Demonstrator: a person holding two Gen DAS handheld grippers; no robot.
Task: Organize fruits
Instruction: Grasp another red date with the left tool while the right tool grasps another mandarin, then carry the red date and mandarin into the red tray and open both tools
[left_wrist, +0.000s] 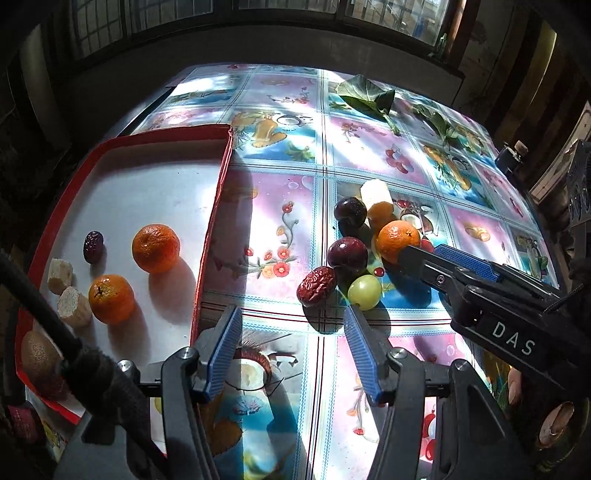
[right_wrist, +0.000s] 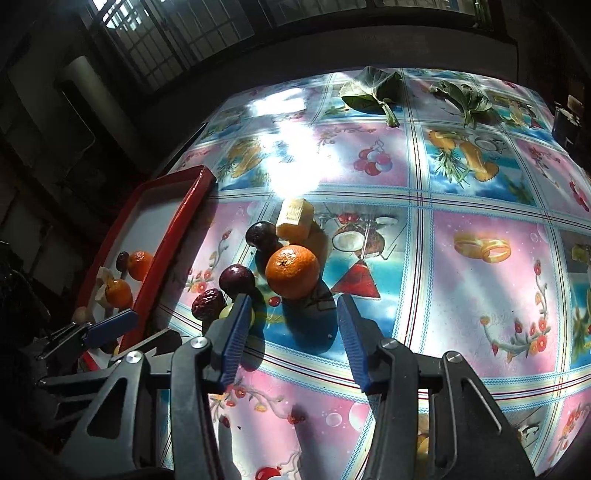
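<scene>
Pickup step: my right gripper (right_wrist: 291, 321) hangs agape just short of the orange (right_wrist: 292, 271), left gripper (left_wrist: 291, 332) agape, empty. Next I straddle it, clamp, carry to red tray (left_wrist: 212, 221).

The patterned table (right_wrist: 461, 266) carries a red tray (left_wrist: 212, 221), loose fruit (right_wrist: 292, 271) and leaves (right_wrist: 369, 92).

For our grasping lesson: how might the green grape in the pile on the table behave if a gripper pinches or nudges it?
The green grape looks round and smooth, so it would probably roll and may slip from the pads. It seems to lie against the red date, so a push could shift that too.
</scene>
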